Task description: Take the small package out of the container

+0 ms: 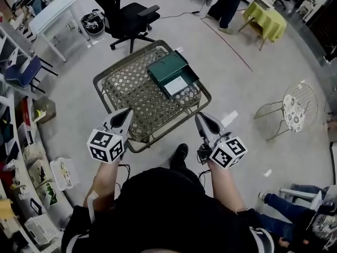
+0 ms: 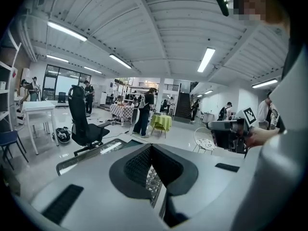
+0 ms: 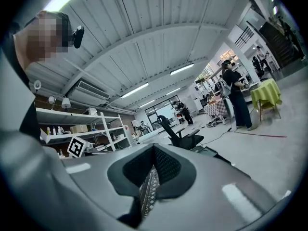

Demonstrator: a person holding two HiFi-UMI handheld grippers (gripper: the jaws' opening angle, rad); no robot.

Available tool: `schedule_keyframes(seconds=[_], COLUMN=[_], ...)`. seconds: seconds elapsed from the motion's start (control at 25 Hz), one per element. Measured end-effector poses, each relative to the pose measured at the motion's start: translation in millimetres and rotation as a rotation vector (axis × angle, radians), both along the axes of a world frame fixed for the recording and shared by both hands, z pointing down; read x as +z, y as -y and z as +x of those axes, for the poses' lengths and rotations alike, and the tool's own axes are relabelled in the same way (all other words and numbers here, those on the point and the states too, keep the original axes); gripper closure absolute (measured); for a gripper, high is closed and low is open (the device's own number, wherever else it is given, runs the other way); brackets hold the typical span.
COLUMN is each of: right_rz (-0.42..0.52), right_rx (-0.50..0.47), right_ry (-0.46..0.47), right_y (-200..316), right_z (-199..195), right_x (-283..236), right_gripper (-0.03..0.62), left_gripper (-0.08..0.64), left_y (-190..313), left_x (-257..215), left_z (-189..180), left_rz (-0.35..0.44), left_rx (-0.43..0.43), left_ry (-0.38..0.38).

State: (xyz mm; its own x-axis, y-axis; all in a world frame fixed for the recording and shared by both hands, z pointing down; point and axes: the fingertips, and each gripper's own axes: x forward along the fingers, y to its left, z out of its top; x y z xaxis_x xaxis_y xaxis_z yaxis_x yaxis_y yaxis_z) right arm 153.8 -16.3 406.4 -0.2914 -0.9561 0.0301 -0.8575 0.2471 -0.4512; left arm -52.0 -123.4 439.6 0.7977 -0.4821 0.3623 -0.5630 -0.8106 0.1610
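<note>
Sitting toward the far right of the lattice worktop [image 1: 118, 91], the green container [image 1: 167, 66] is well apart from both tools. On its near half lies a pale flat rectangle [image 1: 176, 85], which is probably the small package. The head view does not show whether it rests inside an opened half or on top of a lid.

The left hand-held gripper [image 1: 127, 112] hovers over the near left edge of the worktop. Its jaws are pressed together with nothing between them, as its own view shows. The right hand-held gripper [image 1: 199, 116] hangs at the near right edge, likewise closed and empty.

The package looks thin and light, so lifting it should take little force. Being flat, though, it offers no height to pinch from above. The likelier hold is on a free edge or corner, with one jaw slid beneath it. The container also looks light enough to skid on the open weave, so one gripper may need to steady its rim. Both sets of jaws must open first.
</note>
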Motion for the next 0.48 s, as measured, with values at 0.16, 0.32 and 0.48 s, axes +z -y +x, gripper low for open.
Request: schedule_keyframes(seconds=[0.16, 0.32, 0.48], right_rz=[0.009, -0.001, -0.028], right_rx=[-0.068, -0.129, -0.167], right_ry=[-0.008, -0.019, -0.030], right_y=[35, 53, 66], right_z=[44, 69, 77], right_x=[-4, 1, 11], right_gripper=[0.583, 0.583, 0.583], left_gripper=[0.554, 0.555, 0.555], left_y=[17, 28, 38], left_x=[-8, -14, -12], left_z=[51, 82, 93], left_rz=[0.001, 0.016, 0.009], left_rx=[-0.023, -0.054, -0.078], left_ry=[0.000, -0.001, 0.005])
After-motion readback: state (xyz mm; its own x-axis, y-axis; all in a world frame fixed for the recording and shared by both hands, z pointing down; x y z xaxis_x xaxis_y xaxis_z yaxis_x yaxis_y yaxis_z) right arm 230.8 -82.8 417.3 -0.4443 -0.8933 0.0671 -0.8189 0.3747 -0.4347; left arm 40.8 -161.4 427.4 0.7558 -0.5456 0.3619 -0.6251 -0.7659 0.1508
